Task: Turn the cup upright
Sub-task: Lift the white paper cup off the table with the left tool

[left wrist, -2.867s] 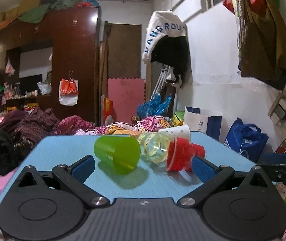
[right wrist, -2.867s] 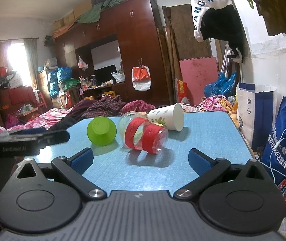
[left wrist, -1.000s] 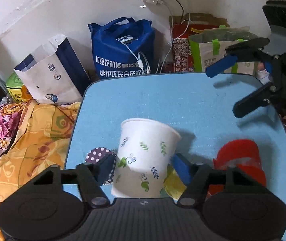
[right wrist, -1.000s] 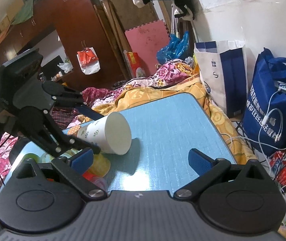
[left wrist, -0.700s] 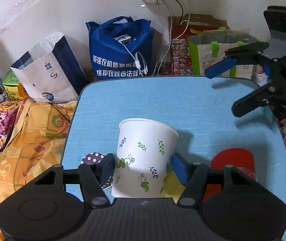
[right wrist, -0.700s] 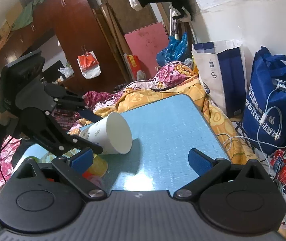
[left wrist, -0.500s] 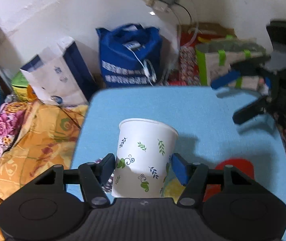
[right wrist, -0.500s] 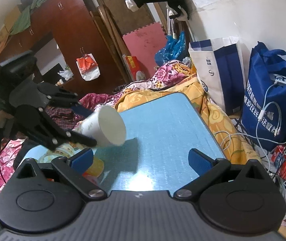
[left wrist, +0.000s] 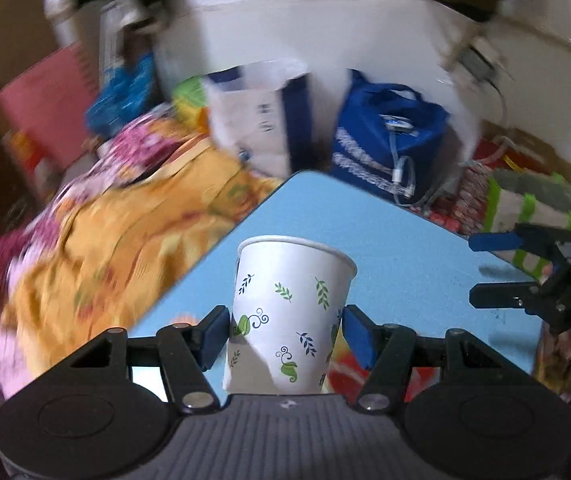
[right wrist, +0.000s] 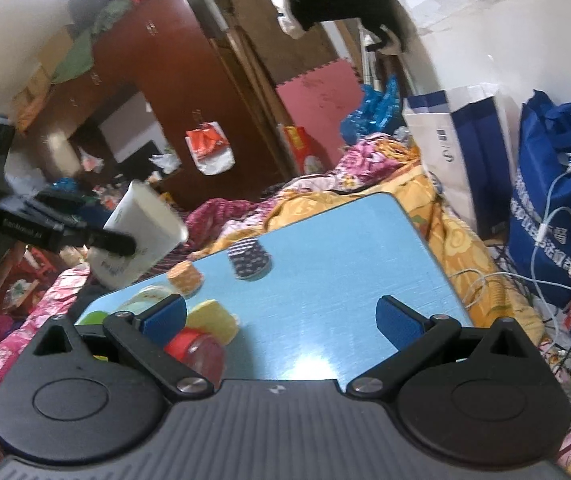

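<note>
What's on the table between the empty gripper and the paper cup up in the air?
In the right wrist view, a dotted roll and an orange roll sit between the right gripper and the paper cup.

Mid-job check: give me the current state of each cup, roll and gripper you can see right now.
paper cup: lifted off the table, tilted, mouth up and toward the right gripper.
left gripper: shut on the paper cup.
right gripper: open, holding nothing.
dotted roll: on the blue table, apart from the cup.
orange roll: on the table.
red-capped jar: lying on its side.
</note>
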### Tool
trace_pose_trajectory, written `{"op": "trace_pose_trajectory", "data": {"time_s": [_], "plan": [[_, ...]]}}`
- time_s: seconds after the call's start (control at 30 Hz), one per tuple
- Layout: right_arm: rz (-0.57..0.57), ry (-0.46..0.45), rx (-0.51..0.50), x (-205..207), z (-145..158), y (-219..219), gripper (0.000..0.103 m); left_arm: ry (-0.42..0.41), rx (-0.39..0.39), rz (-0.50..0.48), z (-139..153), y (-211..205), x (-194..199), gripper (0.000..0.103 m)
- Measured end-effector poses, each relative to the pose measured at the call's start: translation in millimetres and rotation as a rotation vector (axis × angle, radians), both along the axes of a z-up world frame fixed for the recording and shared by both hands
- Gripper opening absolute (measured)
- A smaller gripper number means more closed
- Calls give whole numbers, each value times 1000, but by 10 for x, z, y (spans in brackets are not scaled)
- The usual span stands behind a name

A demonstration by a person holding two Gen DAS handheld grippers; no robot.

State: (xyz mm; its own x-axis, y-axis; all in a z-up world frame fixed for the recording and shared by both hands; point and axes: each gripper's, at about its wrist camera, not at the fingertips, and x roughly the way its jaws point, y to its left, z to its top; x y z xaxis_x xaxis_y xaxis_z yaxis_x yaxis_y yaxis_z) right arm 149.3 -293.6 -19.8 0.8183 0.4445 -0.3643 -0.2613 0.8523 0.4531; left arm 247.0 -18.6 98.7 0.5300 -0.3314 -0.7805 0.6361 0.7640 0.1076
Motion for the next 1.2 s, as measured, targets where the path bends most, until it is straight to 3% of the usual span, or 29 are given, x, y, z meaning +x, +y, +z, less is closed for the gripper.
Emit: {"op": "trace_pose_trajectory", "data": {"time_s": [0.27, 0.53, 0.6, 0.93, 1.1, 1.2], "plan": [[100, -64, -18, -288, 68, 76, 102, -23, -147, 237, -10, 365, -885, 65], [198, -75, -84, -502, 52, 266, 102, 168, -355, 424, -733, 552, -1364, 65], [209, -80, -74, -557, 36, 270, 102, 168, -378, 454, -801, 607, -1449, 65], [267, 7, -50, -454, -43, 405, 102, 171, -379, 491, -944, 553, -1499, 66], [241, 76, -38, -464, -134, 498, 102, 171, -380, 468, -931, 555, -1480, 66], [222, 96, -37, -499, -132, 540, 102, 165, -396, 425, -915, 577, -1508, 73]]}}
